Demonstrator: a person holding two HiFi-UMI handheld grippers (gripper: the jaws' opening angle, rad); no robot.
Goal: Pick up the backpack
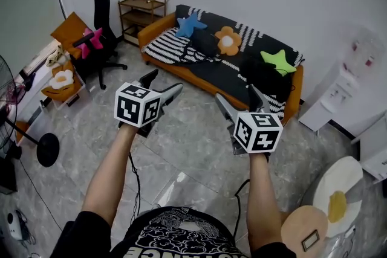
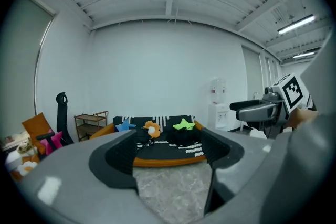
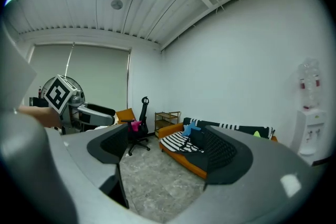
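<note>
A black backpack [image 1: 266, 77] sits on the right end of the orange sofa [image 1: 158, 27], just below a green star cushion [image 1: 278, 61]. In the left gripper view the backpack [image 2: 182, 137] shows far off between the jaws. Both grippers are held up in mid-air over the floor, well short of the sofa. My left gripper [image 1: 164, 83] is open and holds nothing. To its right, my right gripper [image 1: 236, 95] is open and also bare. The right gripper view shows the sofa [image 3: 181, 152] beyond the gripper [image 3: 168, 147], with one jaw covering the backpack's end.
A blue star cushion [image 1: 188, 25], a flower cushion [image 1: 228, 40] and a striped blanket [image 1: 168, 48] lie on the sofa. A black office chair [image 1: 103, 18] and wooden shelf [image 1: 142, 14] stand left. A water dispenser [image 1: 344, 93] is right, a fan base [image 1: 47, 149] left.
</note>
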